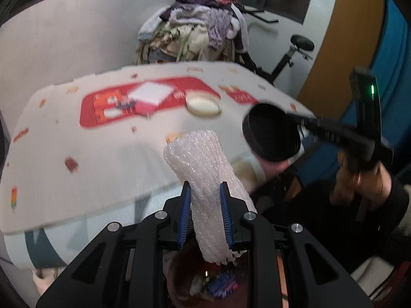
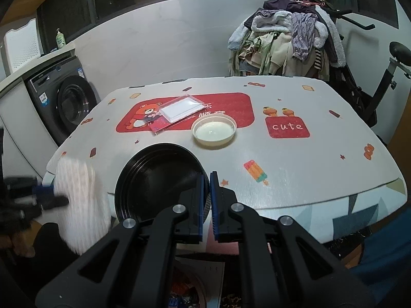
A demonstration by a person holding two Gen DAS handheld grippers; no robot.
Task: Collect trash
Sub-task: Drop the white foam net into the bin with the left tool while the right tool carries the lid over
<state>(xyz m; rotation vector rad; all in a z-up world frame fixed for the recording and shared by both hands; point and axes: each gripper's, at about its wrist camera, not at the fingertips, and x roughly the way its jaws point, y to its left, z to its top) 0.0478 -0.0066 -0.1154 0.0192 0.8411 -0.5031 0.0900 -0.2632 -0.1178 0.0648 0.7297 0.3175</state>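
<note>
My left gripper (image 1: 205, 191) is shut on a roll of white foam netting (image 1: 197, 159), which stands upright between the blue pads and pokes out above and below them. In the right wrist view the same netting (image 2: 79, 200) is a blur at the left, off the table's near corner. My right gripper (image 2: 208, 179) is shut on the rim of a round black plastic bowl (image 2: 154, 179), tilted so its inside faces the camera. In the left wrist view the black bowl (image 1: 272, 133) hangs at the right, off the table edge. An open bin with coloured wrappers (image 1: 205, 282) sits below my left gripper.
On the patterned tablecloth (image 2: 282, 166) are a white bowl of pale liquid (image 2: 214, 131), a clear plastic box (image 2: 182, 109) and a pink packet (image 2: 160, 125). A washing machine (image 2: 69, 102) is at the left, with a clothes pile (image 2: 285, 41) and exercise bike (image 2: 385, 77) behind.
</note>
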